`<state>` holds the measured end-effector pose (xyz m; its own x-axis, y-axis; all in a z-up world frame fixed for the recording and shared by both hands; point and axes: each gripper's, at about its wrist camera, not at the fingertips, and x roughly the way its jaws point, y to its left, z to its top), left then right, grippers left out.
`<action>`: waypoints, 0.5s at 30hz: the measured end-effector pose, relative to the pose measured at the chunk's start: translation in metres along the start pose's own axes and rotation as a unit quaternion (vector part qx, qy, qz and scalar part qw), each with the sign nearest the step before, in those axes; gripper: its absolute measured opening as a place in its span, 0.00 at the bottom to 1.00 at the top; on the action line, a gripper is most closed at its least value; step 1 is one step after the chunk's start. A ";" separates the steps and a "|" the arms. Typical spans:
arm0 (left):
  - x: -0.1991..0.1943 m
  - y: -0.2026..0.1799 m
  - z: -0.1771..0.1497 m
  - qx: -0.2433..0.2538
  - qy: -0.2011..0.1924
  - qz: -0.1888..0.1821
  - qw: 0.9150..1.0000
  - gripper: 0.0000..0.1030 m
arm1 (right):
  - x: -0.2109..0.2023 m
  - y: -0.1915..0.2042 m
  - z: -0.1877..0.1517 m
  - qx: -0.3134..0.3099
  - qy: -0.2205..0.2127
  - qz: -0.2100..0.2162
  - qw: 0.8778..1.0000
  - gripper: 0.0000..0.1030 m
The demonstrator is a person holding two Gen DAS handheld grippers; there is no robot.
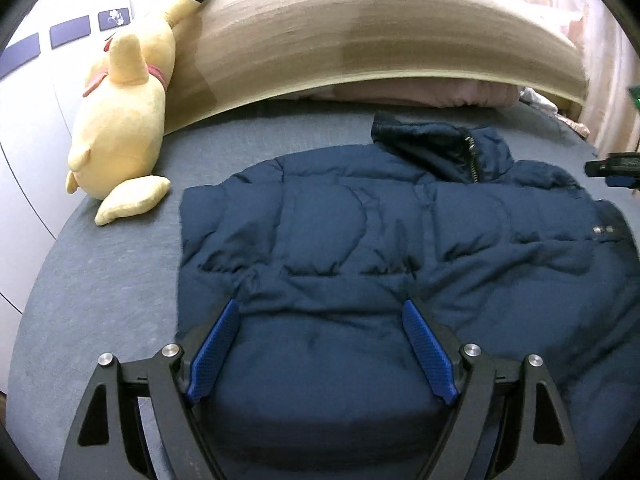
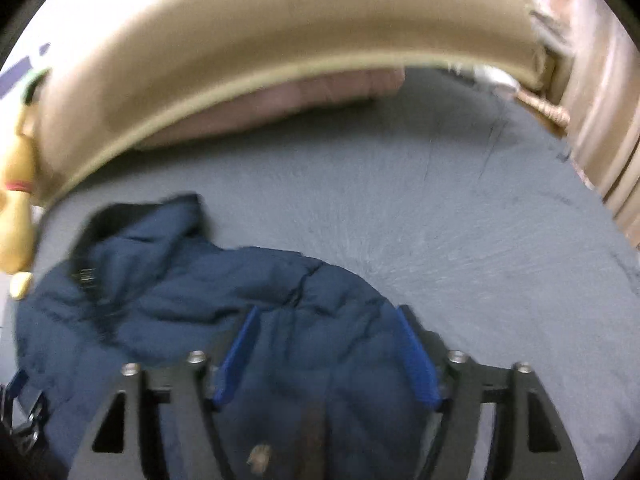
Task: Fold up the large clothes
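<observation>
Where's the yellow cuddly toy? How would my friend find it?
Look at the bed with the grey sheet. Where the wooden headboard ends, by the white wall, lies the plush toy. It's the only yellow thing, with black-tipped ears, beside the navy puffer jacket.

The navy puffer jacket (image 1: 400,216) fills the near and middle bed, its raised collar (image 1: 440,148) toward the far side. Bare grey sheet (image 2: 460,220) lies open to its right and in a strip on its left. A yellow plush toy (image 1: 120,120) blocks the far left corner; the wooden headboard (image 1: 360,40) and pink pillow (image 1: 420,94) close off the far edge.
</observation>
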<state>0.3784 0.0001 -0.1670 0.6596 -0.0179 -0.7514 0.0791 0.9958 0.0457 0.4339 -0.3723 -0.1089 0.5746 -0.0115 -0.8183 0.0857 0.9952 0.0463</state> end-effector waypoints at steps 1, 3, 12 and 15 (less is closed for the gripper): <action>-0.011 0.003 0.000 -0.003 -0.008 -0.006 1.000 0.82 | -0.021 0.000 -0.009 -0.001 -0.015 0.014 1.000 0.73; -0.038 0.010 -0.004 -0.003 -0.032 -0.010 0.999 0.82 | -0.048 -0.005 -0.030 0.005 -0.025 0.040 0.999 0.74; -0.065 0.039 -0.029 -0.033 -0.032 0.028 0.999 0.85 | -0.078 -0.008 -0.120 0.034 0.004 0.099 0.994 0.79; -0.056 0.042 -0.030 -0.044 -0.023 0.043 0.998 0.85 | -0.066 0.001 -0.124 0.024 0.007 0.087 0.996 0.79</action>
<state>0.3221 0.0457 -0.1432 0.6956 0.0669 -0.7153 -0.0452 0.9978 0.0493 0.2954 -0.3586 -0.1257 0.5732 0.1628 -0.8030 0.0247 0.9762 0.2155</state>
